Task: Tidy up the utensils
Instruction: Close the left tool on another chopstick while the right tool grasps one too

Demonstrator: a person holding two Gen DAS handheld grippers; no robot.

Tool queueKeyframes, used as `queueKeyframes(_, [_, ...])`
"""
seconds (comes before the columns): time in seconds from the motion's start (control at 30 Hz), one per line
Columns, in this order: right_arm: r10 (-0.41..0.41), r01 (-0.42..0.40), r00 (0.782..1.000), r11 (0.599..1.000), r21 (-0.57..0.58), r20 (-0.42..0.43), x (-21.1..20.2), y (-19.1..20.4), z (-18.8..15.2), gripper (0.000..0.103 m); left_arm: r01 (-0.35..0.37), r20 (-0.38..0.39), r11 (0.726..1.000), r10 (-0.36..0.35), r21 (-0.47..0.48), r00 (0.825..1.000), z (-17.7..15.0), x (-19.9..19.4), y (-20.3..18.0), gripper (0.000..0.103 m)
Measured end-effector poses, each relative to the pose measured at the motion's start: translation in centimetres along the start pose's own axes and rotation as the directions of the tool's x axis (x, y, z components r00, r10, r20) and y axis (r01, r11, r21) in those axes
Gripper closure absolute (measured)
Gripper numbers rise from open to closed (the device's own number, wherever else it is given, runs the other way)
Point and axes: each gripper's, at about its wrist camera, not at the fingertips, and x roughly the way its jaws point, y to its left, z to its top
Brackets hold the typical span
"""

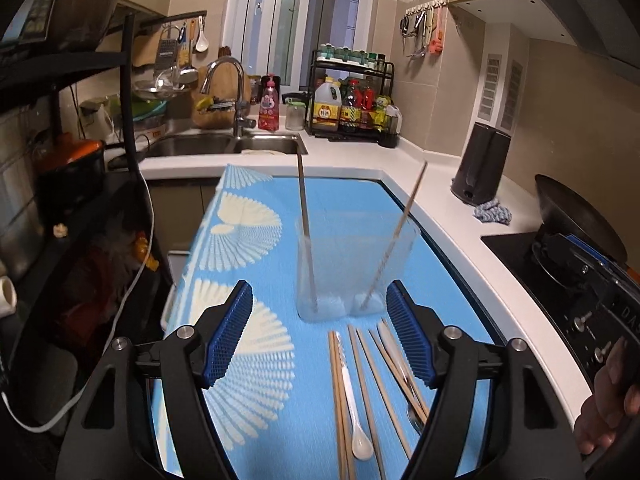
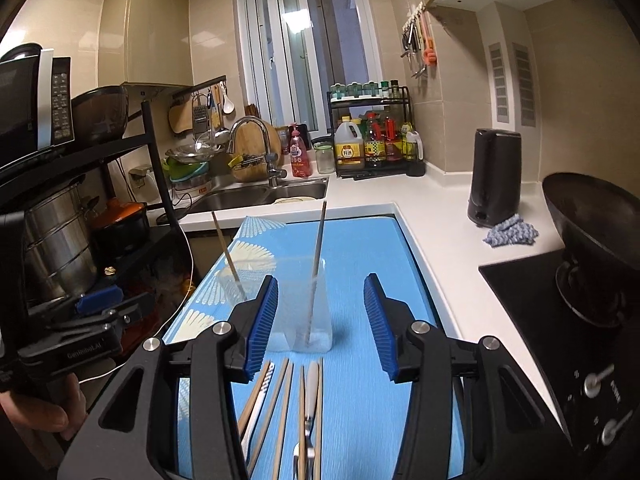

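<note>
Lying lengthwise toward both pairs of tongs, the loose wooden chopsticks point(image 2: 280, 408), white plastic spoon point(image 1: 354, 412) and metal spoon point(image 1: 414, 400) sit just below and between the blue pads, on the near side of the clear plastic holder point(image 1: 352, 272), which already has two chopsticks standing in it. The left tongs point(image 1: 320, 336) and right tongs point(image 2: 320, 326) both gape wide and empty. Neither looks clearly nearer. Everything rests on the blue patterned mat point(image 2: 360, 248) covering the tabletop, in a kitchen with a sink point(image 2: 256, 194) behind.
</note>
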Motion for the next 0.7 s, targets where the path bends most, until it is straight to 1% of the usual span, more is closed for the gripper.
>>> queueKeyframes(0.1, [0.035,-0.034,0.998,0.999,0.031,-0.046,-0.2,-0.5,-3.2,0.057,0.021,-0.008,1.0,-0.021,-0.016,1.0,-3.0,0.0,-0.2,0.035])
queueKeyframes(0.17, [0.046,-0.044,0.996,0.998,0.04,-0.072,-0.2,-0.8,-5.2,0.058,0.038,-0.031,0.999,-0.039,-0.023,0.999,-5.2,0.4,-0.5,0.043])
queueKeyframes(0.23, [0.056,-0.052,0.994,0.998,0.047,-0.091,-0.1,-0.9,-7.1,0.062,0.046,-0.034,0.999,-0.047,-0.019,0.998,-7.0,0.5,-0.9,0.046])
queueKeyframes(0.27, [0.058,-0.053,0.994,0.997,0.05,-0.096,-0.1,-1.1,-7.8,0.063,0.043,-0.036,0.999,-0.043,-0.012,0.998,-8.0,0.7,-1.1,0.05])
queueKeyframes(0.37, [0.065,-0.059,0.993,0.997,0.056,-0.103,0.0,-1.4,-10.1,0.072,0.048,-0.054,0.999,-0.047,0.004,0.997,-10.5,1.2,-1.8,0.06])
queueKeyframes(0.4, [0.07,-0.064,0.992,0.996,0.061,-0.108,0.1,-1.5,-10.7,0.081,0.057,-0.063,0.998,-0.057,-0.001,0.996,-11.1,1.3,-1.8,0.063])
queueKeyframes(0.43, [0.074,-0.066,0.99,0.996,0.067,-0.12,0.4,-1.6,-11.4,0.089,0.066,-0.068,0.998,-0.066,0.001,0.996,-11.9,1.4,-1.9,0.071])
queueKeyframes(0.47, [0.073,-0.064,0.989,0.995,0.075,-0.13,0.6,-1.7,-11.9,0.09,0.064,-0.068,0.998,-0.063,0.007,0.996,-12.5,1.4,-2.0,0.076])
queueKeyframes(0.5, [0.074,-0.063,0.988,0.995,0.084,-0.136,0.8,-1.8,-12.4,0.092,0.061,-0.069,0.998,-0.06,0.009,0.996,-13.0,1.5,-2.1,0.078])
queueKeyframes(0.57, [0.074,-0.061,0.987,0.993,0.097,-0.143,1.1,-2.1,-13.3,0.093,0.072,-0.063,0.997,-0.072,-0.011,0.995,-13.9,1.3,-1.7,0.086])
queueKeyframes(0.7, [0.076,-0.054,0.981,0.991,0.122,-0.179,1.9,-2.9,-14.6,0.093,0.054,-0.039,0.998,-0.056,-0.04,0.998,-15.2,0.9,-0.4,0.09])
